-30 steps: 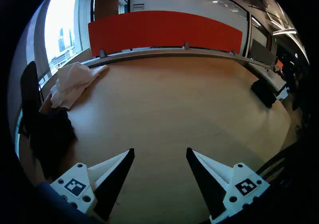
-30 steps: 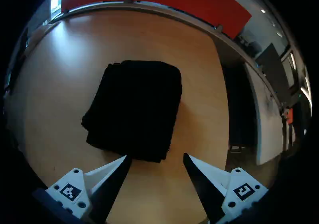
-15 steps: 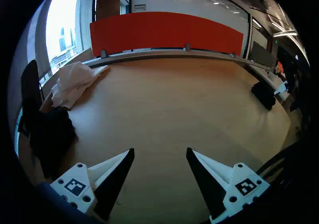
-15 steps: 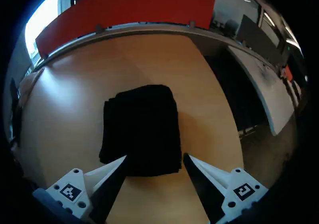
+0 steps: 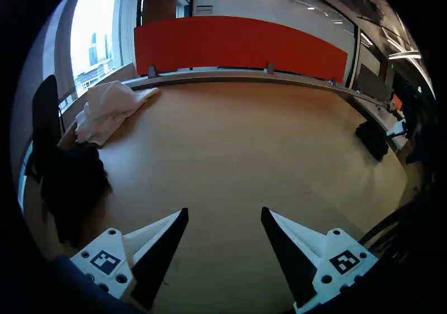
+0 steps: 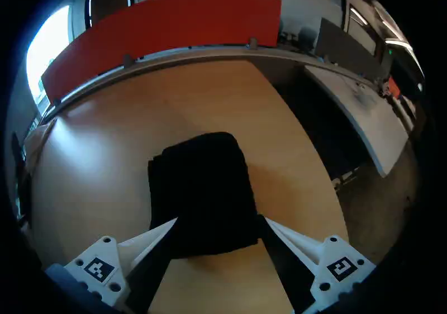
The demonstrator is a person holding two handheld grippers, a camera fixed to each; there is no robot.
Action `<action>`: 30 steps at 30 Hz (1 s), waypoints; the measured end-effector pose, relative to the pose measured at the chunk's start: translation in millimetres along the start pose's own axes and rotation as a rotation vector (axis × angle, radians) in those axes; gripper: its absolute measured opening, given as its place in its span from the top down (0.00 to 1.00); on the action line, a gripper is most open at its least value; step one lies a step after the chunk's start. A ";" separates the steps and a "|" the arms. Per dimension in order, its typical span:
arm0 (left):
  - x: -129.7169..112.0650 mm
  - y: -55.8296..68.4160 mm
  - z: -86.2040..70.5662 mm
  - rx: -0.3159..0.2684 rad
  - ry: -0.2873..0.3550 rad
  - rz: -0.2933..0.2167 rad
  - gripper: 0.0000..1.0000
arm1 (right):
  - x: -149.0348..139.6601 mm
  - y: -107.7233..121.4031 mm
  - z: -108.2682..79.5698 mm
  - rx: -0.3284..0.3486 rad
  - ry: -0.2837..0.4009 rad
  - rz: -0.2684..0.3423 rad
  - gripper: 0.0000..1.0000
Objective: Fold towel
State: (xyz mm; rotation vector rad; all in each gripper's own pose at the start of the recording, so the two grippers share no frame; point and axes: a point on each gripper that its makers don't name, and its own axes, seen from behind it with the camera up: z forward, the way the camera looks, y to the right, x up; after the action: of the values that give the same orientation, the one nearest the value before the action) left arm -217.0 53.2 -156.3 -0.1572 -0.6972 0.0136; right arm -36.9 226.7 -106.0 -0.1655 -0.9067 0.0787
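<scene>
Broadly, a pale wooden surface (image 5: 234, 141) runs to a long red divider panel (image 5: 240, 43). A folded black towel (image 6: 201, 194) lies flat on it, its near edge between the spread fingers of the right gripper (image 6: 218, 220). A crumpled white cloth (image 5: 112, 110) sits far left. The left gripper (image 5: 223, 210) hovers spread above the wood.
</scene>
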 end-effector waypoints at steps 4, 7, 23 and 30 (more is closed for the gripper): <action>2.7 -0.7 1.6 0.008 0.006 -0.015 0.03 | 6.9 -5.4 -5.7 -0.003 0.048 -0.009 0.00; 5.4 -1.0 2.9 0.012 0.012 -0.028 0.03 | 13.6 -9.4 -10.3 -0.007 0.088 -0.017 0.00; 8.4 2.9 4.5 0.007 0.021 -0.050 0.03 | 65.0 -36.5 -46.5 0.000 0.348 -0.010 0.00; 9.9 4.2 5.5 0.003 0.022 -0.050 0.03 | 77.3 -49.5 -54.8 0.018 0.404 -0.018 0.01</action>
State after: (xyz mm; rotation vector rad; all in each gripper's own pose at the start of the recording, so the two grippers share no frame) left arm -212.8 58.8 -146.5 -0.1362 -0.6785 -0.0351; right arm 53.7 182.7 -70.4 -0.1500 -0.5042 0.0346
